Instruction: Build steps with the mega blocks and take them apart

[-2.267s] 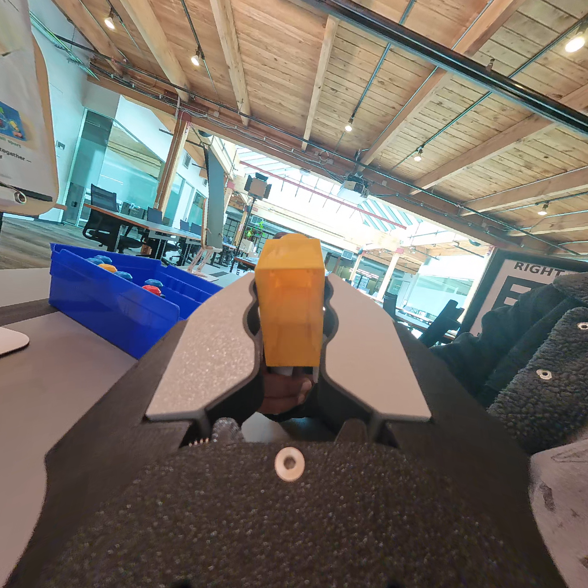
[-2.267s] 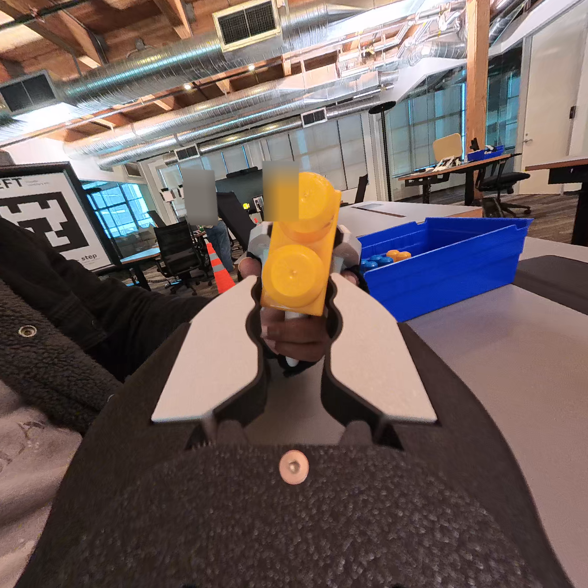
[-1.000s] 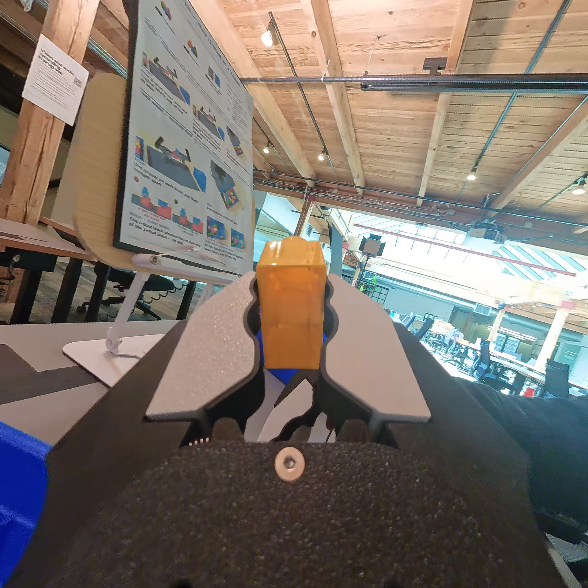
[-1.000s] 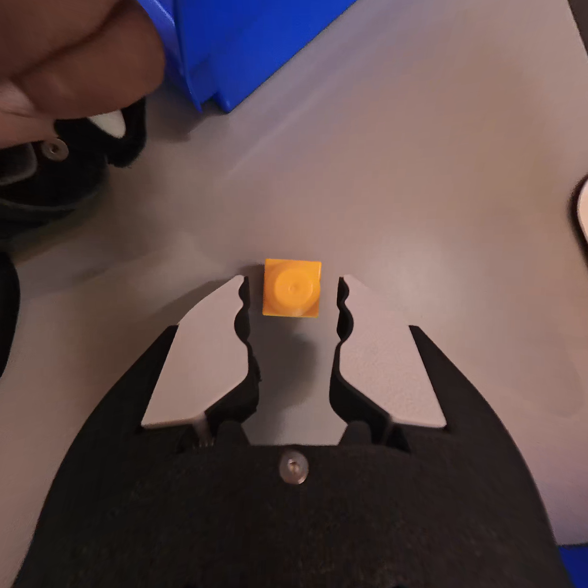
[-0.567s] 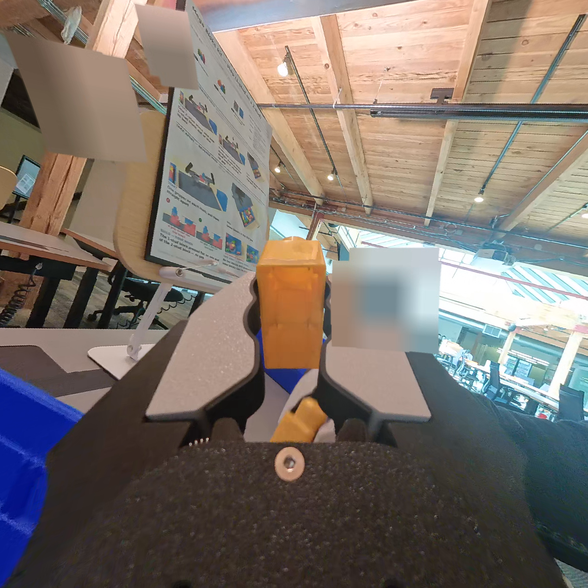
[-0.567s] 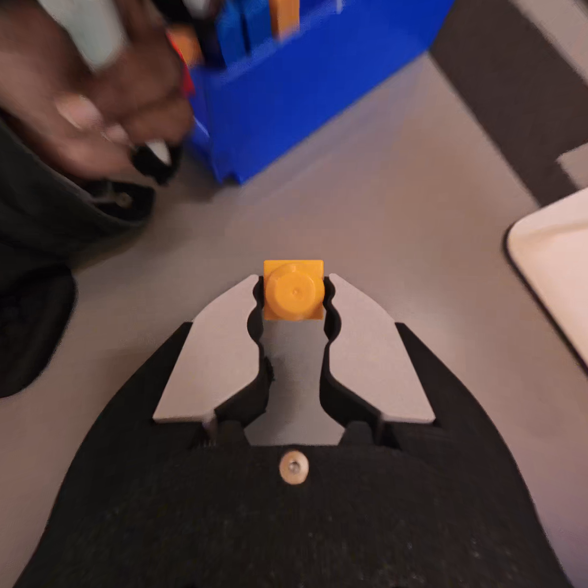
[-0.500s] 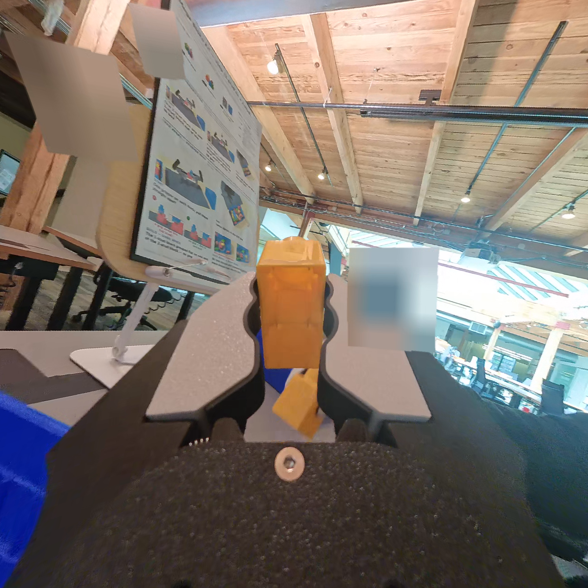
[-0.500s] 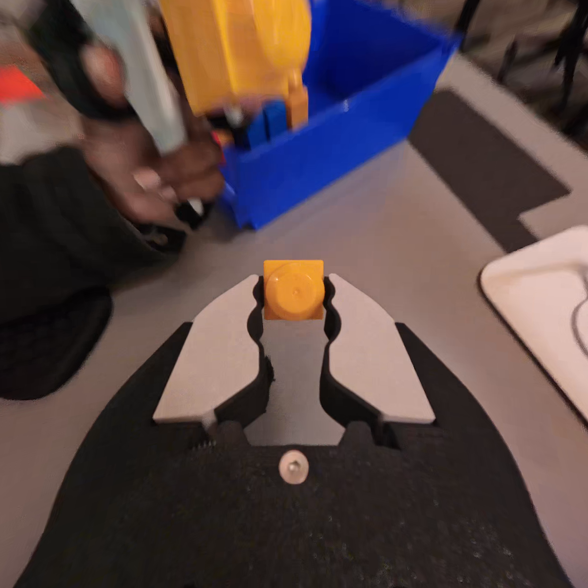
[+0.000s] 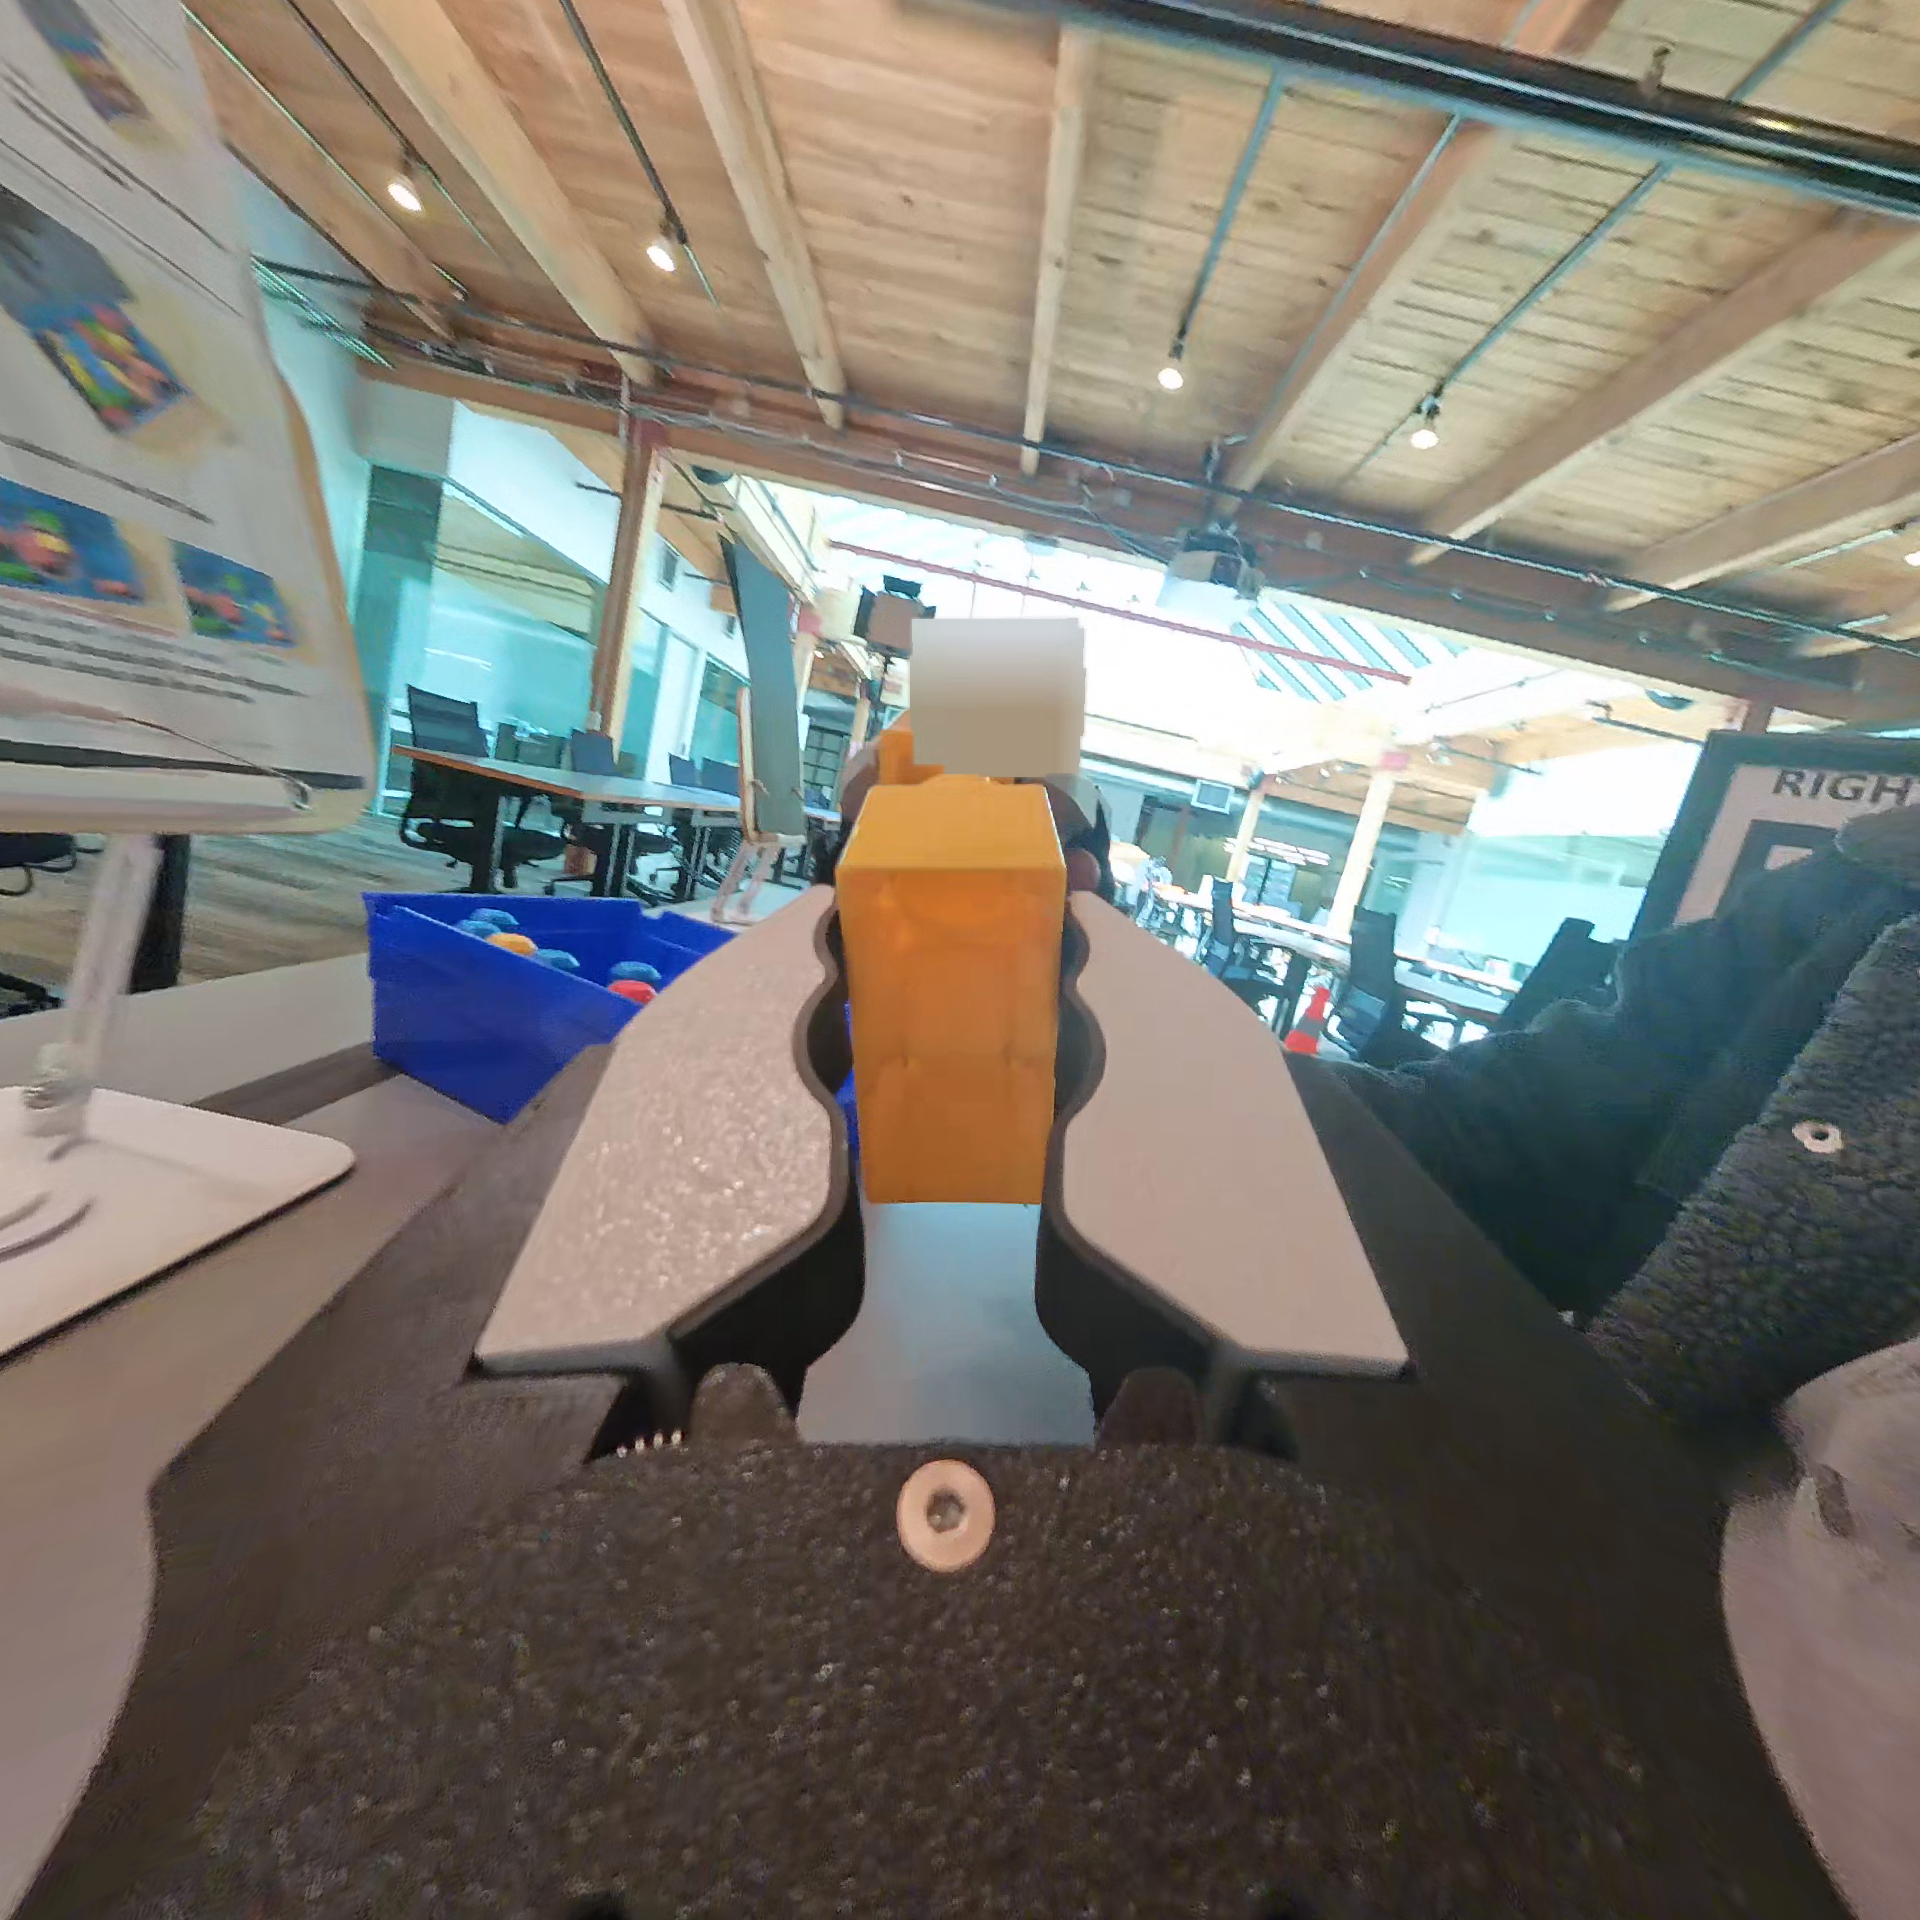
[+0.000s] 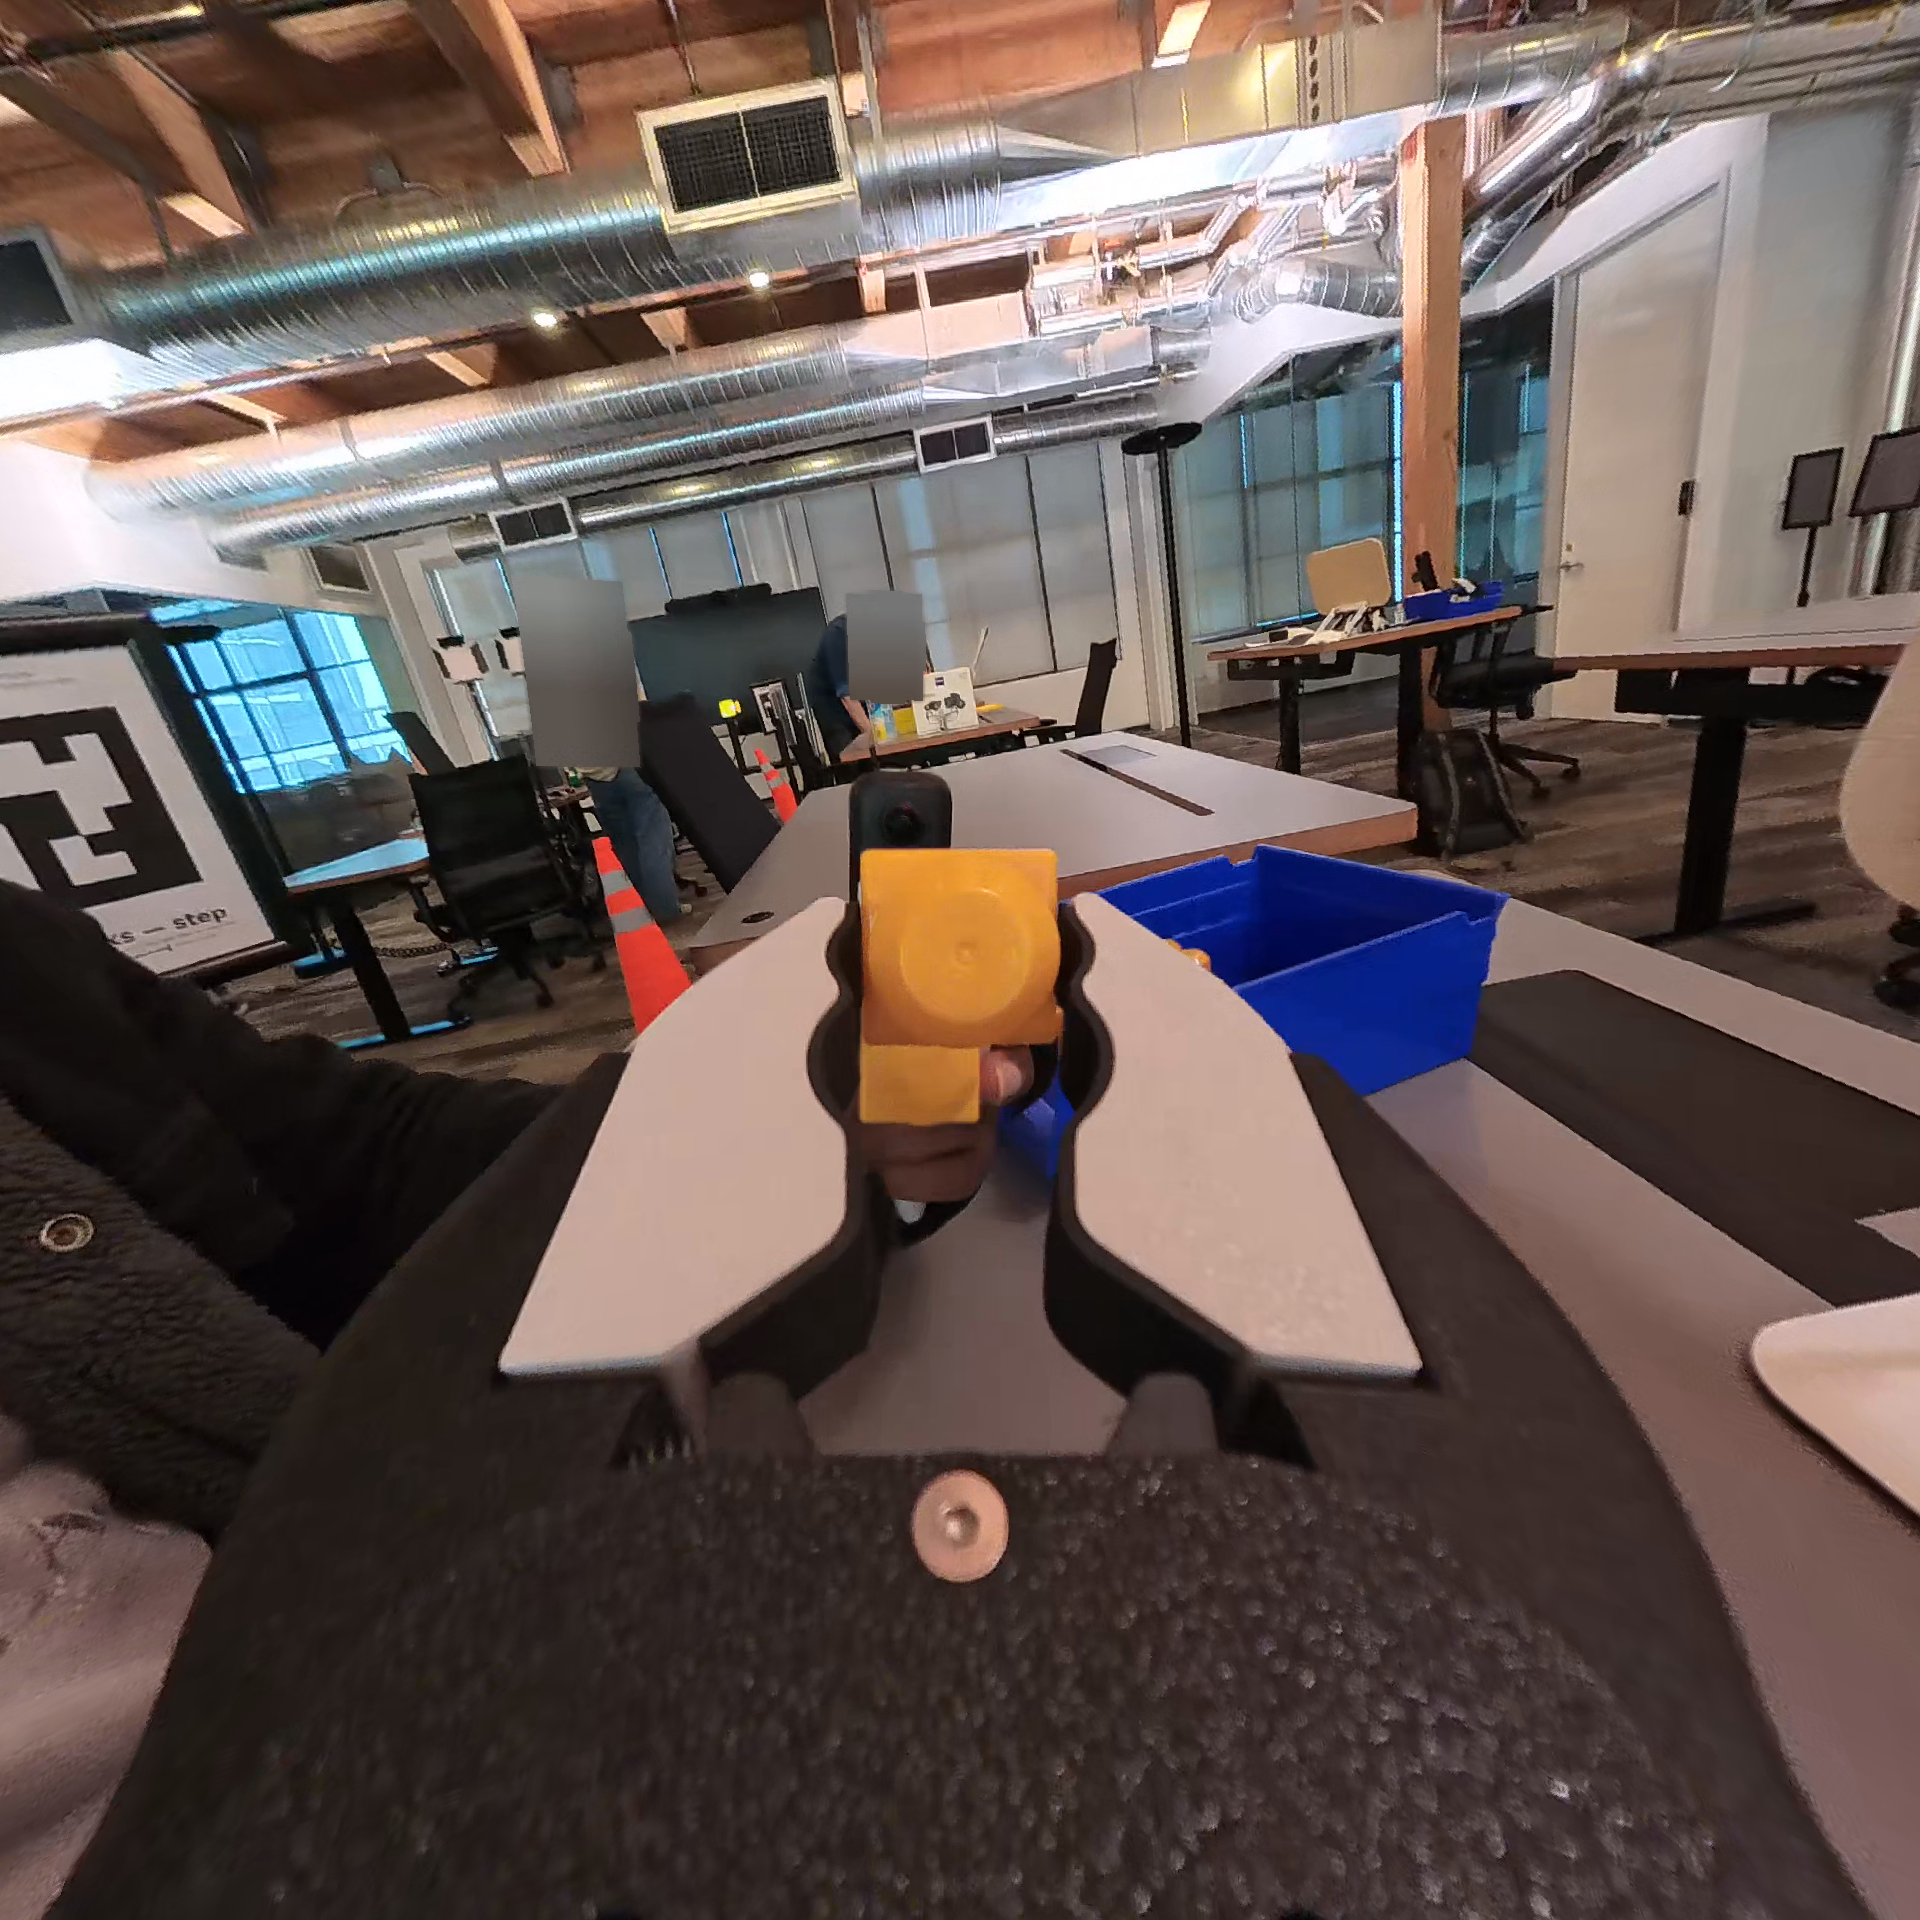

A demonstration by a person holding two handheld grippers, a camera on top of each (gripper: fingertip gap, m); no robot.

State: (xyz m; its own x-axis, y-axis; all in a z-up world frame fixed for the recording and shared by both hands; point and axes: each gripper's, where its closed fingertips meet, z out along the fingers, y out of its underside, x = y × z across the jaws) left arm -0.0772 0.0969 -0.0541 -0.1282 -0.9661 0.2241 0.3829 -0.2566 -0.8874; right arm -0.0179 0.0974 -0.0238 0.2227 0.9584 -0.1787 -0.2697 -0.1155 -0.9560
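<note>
Both grippers were held up off the grey surface point(image 10: 1621, 1226), facing each other. The left gripper point(image 9: 951, 997) had its jaws pinching a tall yellow-orange plastic mega block point(image 9: 951, 997), gripped by its two flat sides. Its long axis ran up and away along the fingers, far end pointing toward the other gripper. The right gripper point(image 10: 956, 961) had its jaws pinching a small single-stud yellow-orange plastic block point(image 10: 956, 961); the round stud faced back at that camera, so the hollow underside pointed toward the left gripper.

In the right wrist view the left gripper's block point(image 10: 920, 1083) showed just below and behind the small one, apparently touching or nearly so; whether seated, cannot tell.

Likely step: building, pressing the small block onto the end of the tall one in mid-air. The next move probably called for lining up stud and socket squarely, then pushing the two grippers together along one axis without letting either block twist in the jaws.

A blue plastic bin point(image 10: 1340, 982) holding more blocks sat toward the far edge of the surface. A white stand base point(image 9: 156, 1195) sat at the left edge in the left wrist view.
</note>
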